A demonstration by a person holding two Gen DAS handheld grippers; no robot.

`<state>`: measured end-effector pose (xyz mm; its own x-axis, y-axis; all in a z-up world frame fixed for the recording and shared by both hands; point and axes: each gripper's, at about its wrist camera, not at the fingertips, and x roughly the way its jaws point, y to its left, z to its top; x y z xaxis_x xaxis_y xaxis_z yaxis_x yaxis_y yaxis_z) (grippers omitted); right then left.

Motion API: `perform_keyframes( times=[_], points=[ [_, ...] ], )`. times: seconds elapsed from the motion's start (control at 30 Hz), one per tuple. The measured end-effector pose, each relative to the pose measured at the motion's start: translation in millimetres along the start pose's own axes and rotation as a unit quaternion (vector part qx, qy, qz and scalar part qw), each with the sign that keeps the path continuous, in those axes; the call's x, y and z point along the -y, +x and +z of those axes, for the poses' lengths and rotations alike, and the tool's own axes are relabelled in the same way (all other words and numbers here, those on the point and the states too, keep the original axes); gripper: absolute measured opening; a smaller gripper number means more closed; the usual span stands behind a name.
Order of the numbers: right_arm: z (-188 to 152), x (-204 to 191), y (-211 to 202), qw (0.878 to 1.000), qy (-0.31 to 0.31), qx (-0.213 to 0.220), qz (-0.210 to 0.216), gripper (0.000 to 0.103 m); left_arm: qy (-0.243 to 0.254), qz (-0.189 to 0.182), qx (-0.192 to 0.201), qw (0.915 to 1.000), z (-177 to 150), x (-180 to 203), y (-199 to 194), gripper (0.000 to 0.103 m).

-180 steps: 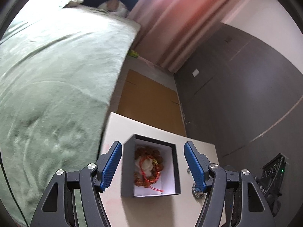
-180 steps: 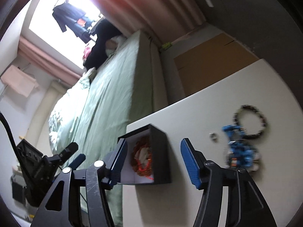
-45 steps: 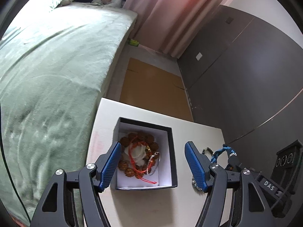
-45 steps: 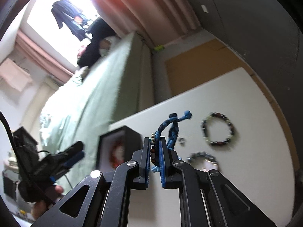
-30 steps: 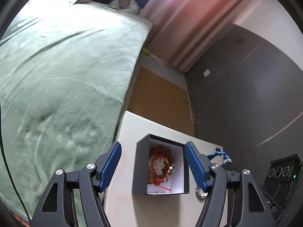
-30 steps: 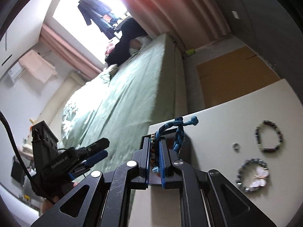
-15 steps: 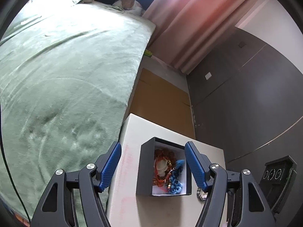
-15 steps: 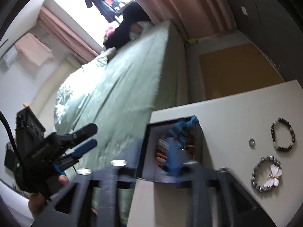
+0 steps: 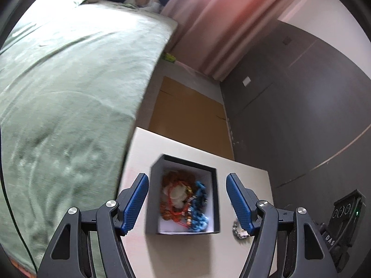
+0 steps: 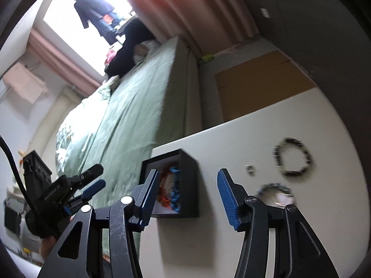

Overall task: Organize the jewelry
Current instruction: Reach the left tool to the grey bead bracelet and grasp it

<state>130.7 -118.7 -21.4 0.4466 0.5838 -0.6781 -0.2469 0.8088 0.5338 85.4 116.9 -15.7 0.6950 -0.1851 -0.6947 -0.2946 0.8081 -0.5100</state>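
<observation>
On the white table [image 10: 289, 243], we are hovering our left gripper [image 9: 186, 202] spread empty over the black box [image 9: 216, 199] holding the blue bracelet [image 9: 199, 208], our right gripper [image 10: 185, 199] opening empty, dark bead bracelet [image 10: 292, 157] lying further right.

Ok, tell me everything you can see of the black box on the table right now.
The black box is a small, square, open-topped case with dark outer walls and a white lining, likely card. It sits flat near the white table's edge by the bed. Inside lie a brown beaded bracelet with red cord and a blue braided bracelet, piled together. In the left wrist view it sits between the open left tool's fingers, untouched. No lid is visible.
</observation>
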Motion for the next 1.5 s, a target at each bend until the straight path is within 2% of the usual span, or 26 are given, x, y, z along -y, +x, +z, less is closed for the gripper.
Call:
perform_keyframes(
  times=[0.03, 0.2, 0.63, 0.73, 0.93, 1.27, 1.5],
  points=[
    [2, 5, -5, 1.000, 0.005, 0.002, -0.010, 0.064, 0.005, -0.002, -0.003, 1.0000, -2, 5, 3, 0.070],
    [6, 24, -23, 0.999, 0.028, 0.006, -0.024, 0.067, 0.032, -0.013, -0.018, 0.9992, -15, 32, 14, 0.070],
    [1, 83, -37, 0.994, 0.091, -0.038, -0.055, 0.068, 0.126, -0.012, -0.066, 0.9898, -59, 96, 57, 0.070],
    [2, 97, -45, 0.992, 0.097, -0.040, -0.066, 0.068, 0.148, -0.006, -0.075, 0.9860, -73, 108, 68, 0.066],
    [5, 117, -55, 0.989, 0.122, -0.039, -0.069, 0.068, 0.171, 0.011, -0.105, 0.9795, -95, 124, 95, 0.056],
    [6, 128, -68, 0.988, 0.123, -0.036, -0.086, 0.068, 0.214, 0.054, -0.127, 0.9669, -127, 137, 133, 0.055],
    [4, 134, -71, 0.988, 0.117, -0.042, -0.095, 0.068, 0.234, 0.089, -0.124, 0.9601, -139, 140, 151, 0.053]
  ],
)
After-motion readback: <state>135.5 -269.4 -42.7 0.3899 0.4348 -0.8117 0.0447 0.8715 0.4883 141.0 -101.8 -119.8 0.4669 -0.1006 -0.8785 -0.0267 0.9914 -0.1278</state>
